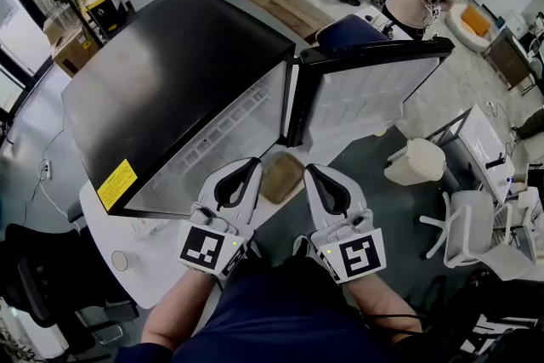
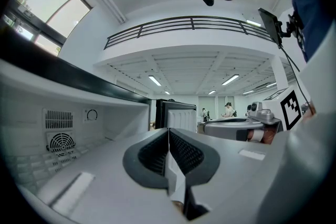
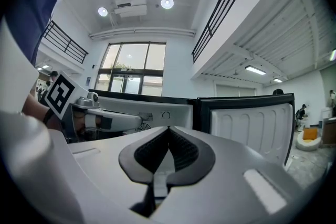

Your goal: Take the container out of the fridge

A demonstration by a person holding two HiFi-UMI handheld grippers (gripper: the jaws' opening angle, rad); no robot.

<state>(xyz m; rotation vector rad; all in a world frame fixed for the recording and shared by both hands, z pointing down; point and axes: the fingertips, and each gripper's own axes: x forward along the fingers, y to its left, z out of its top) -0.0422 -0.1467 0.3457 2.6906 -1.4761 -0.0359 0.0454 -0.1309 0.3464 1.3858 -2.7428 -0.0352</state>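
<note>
We are holding the grey, black-padded left claw [image 1: 253,162] and its twin, the right claw [image 1: 311,169], side by side and level in front of the white compact fridge with the glossy black top [image 1: 170,81]. Its white-lined door [image 1: 365,93] is standing wide open to the right. Both claws are pressed fully together, and each one's own view shows nothing between the pads. The tan, squarish, shallow-looking container [image 1: 282,176] is showing between the two claw tips, low at the mouth of the fridge near the hinge side (we cannot tell what it is resting on). To do the reach well, we are judging that one claw should spread its jaws before going in. It should approach low and level to clear the door edge, then close on a side wall or rim. From above the container is looking nearly square, so no long axis is standing out, and its sides are lying skewed, roughly in line with the fridge's front edge.
</note>
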